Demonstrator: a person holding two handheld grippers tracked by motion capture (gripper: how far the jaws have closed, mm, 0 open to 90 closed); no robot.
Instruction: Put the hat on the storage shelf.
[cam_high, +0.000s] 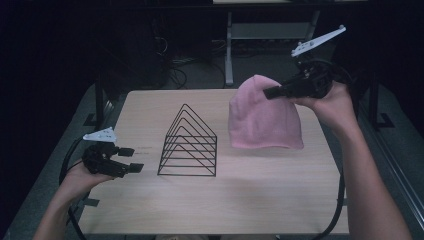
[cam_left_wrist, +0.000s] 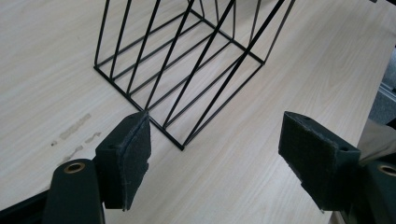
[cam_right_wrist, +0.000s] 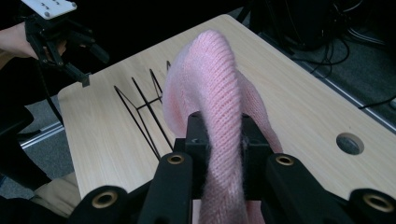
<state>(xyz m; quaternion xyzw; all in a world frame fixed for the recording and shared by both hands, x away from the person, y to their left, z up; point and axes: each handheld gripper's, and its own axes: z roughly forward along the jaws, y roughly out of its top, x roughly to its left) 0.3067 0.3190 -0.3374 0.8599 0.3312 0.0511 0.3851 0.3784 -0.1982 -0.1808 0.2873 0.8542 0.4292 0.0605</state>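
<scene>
In the high view, the right gripper (cam_high: 270, 92) at the upper right is clenched on a fold of the pink hat (cam_high: 262, 117), which hangs from it above the table (cam_high: 240, 205). The left gripper (cam_high: 131, 159) at the lower left has its jaws spread wide, grasping nothing, just beside the black wire rack (cam_high: 190, 145) in the middle.

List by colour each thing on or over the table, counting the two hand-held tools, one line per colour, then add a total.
Pink: 1, the knit hat
Black: 3, the wire rack, the left tool and the right tool
Total: 4
</scene>
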